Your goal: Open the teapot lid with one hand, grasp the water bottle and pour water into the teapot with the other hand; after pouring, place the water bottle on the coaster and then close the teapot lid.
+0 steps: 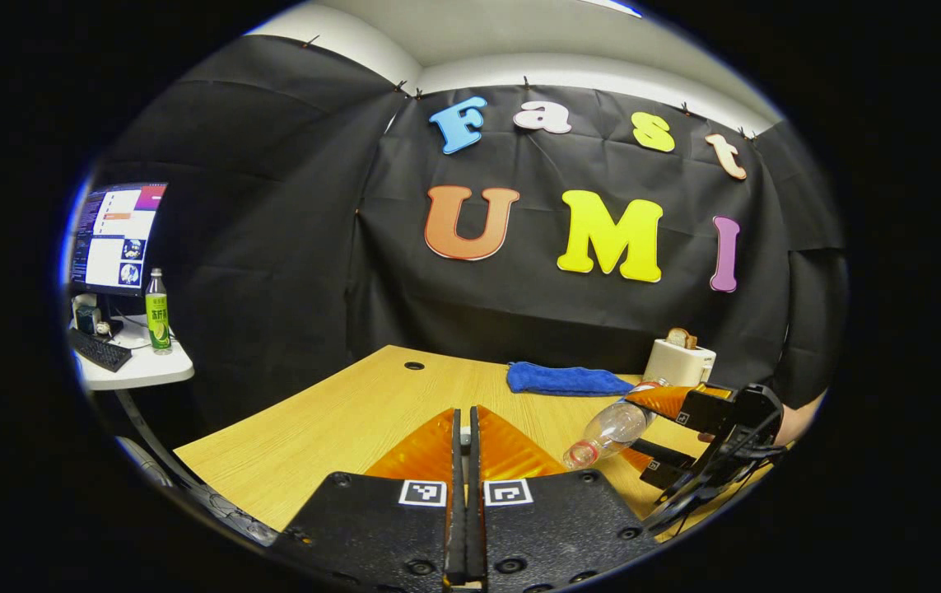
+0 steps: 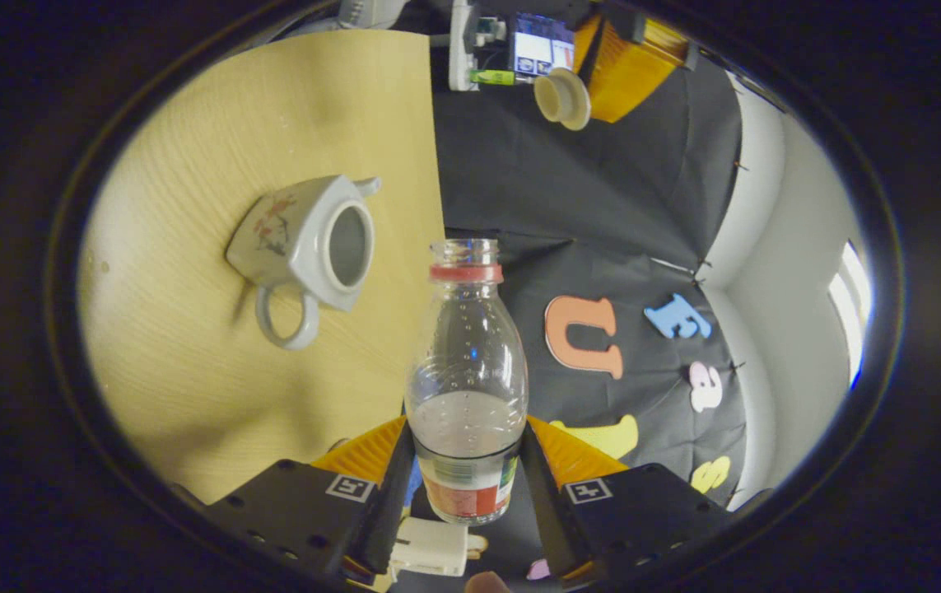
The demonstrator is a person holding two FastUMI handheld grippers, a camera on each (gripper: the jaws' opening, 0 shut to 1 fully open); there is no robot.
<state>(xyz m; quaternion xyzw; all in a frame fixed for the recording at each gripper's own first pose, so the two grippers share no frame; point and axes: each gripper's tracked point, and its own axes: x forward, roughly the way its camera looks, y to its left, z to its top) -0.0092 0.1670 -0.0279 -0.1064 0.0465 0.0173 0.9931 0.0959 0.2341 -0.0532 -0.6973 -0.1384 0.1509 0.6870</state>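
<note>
I'm mid-pour: my right gripper point(image 2: 467, 473) has its jaws clamped on the water bottle point(image 2: 467, 371), tipped sideways, mouth just short of the open teapot point(image 2: 305, 239) on the counter point(image 2: 190, 395). Left gripper point(image 2: 602, 70) pinches the lid point(image 2: 562, 99) aloft. Next I'd judge: bring the mouth over the opening

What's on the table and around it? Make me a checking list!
Surface: wooden table, bare where seen.
Job's things: teapot open, upright on the table; bottle uncapped, part full, tipped; lid lifted away.
Clutter: blue cloth; toaster with toast, both at the back.
Grippers: left gripper shut, lid at its tips; right gripper shut on the bottle.
Cables: nothing seen.
Surroundings: black cloth wall; side table with monitor, keyboard, green bottle.
</note>
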